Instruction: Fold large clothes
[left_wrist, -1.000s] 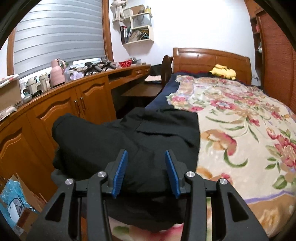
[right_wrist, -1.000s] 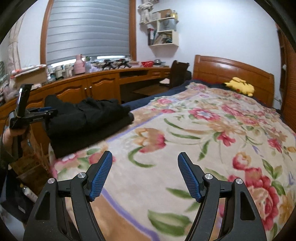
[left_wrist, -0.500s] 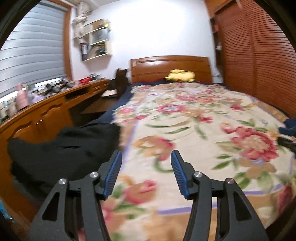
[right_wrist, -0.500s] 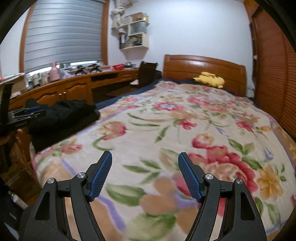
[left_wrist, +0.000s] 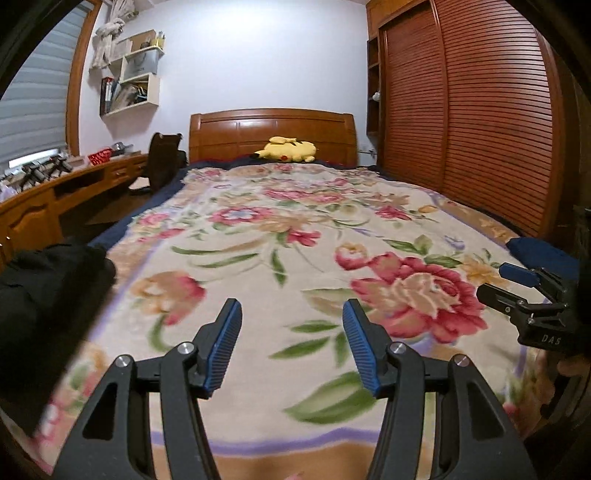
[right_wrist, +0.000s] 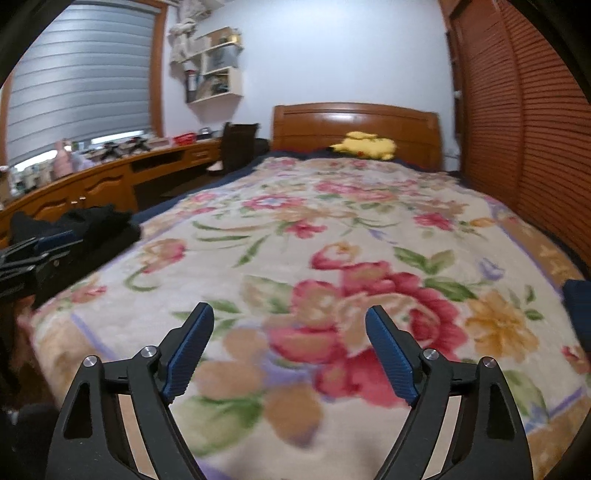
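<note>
A folded black garment (left_wrist: 44, 295) lies at the bed's left edge, also seen in the right wrist view as a black garment (right_wrist: 92, 225). My left gripper (left_wrist: 291, 310) hovers open over the floral blanket (left_wrist: 295, 240), to the right of the garment, with nothing between its blue pads. My right gripper (right_wrist: 290, 312) points at the blanket's middle; its jaws are opening and hold nothing. Each gripper shows in the other's view: the right gripper (left_wrist: 498, 282) at the right edge, the left gripper (right_wrist: 44, 247) at the left edge. A dark blue cloth (left_wrist: 539, 254) sits at the bed's right side.
A yellow plush toy (left_wrist: 288, 151) rests by the wooden headboard (left_wrist: 273, 129). A long wooden desk (right_wrist: 110, 181) with clutter and a dark chair (left_wrist: 162, 158) run along the left. Louvred wardrobe doors (left_wrist: 480, 129) line the right wall.
Both views have swung right, away from the black garment toward the bed's middle. The left jaws have widened off the garment. The right jaws have spread further. The dark blue cloth has come into view.
</note>
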